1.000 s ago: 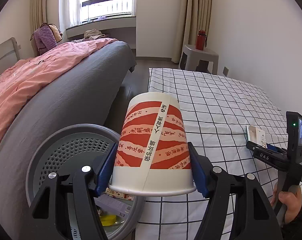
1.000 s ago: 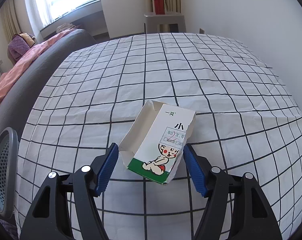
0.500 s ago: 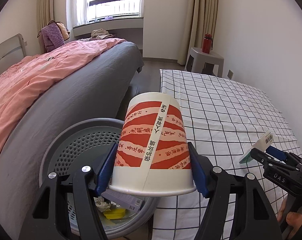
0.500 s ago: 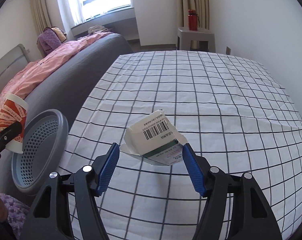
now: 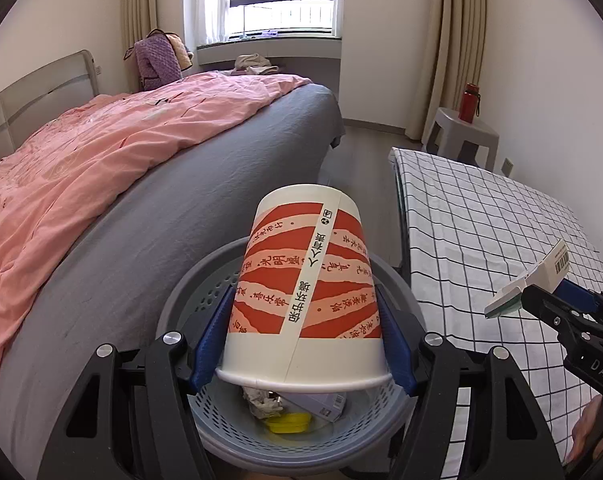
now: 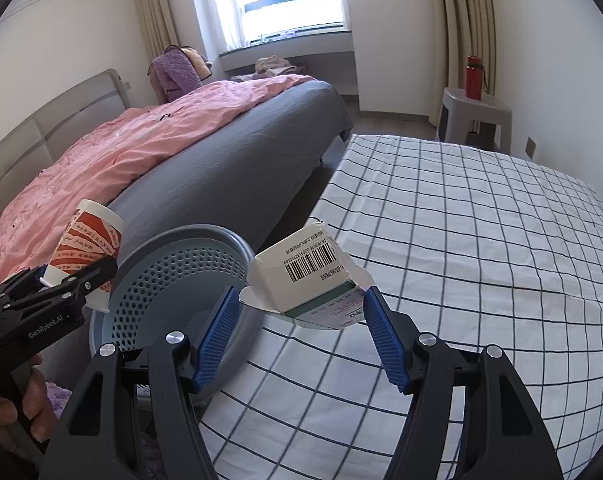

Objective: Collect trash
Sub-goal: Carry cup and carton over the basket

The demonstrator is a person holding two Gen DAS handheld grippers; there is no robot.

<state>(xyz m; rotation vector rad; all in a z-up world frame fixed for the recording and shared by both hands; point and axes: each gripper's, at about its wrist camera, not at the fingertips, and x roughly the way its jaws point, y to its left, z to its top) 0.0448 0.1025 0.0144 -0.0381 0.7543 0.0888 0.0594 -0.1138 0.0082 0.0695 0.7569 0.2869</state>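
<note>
Fingers (image 5: 213,332) of the left gripper (image 5: 305,340) clamp the inverted paper cup (image 5: 305,280) above the grey trash basket (image 5: 397,280), while the right gripper (image 6: 301,320) holds the torn carton (image 6: 301,272) above the checked desk (image 6: 481,240) beside that basket.

my left gripper (image 5: 305,344) points steeply down, its blue pads (image 5: 211,344) pressed on both sides of a cup. my right gripper (image 6: 301,332) tilts down too, pads clamped on a small box. a hand (image 6: 25,404) shows low in the right wrist view, gripping the left handle.
</note>
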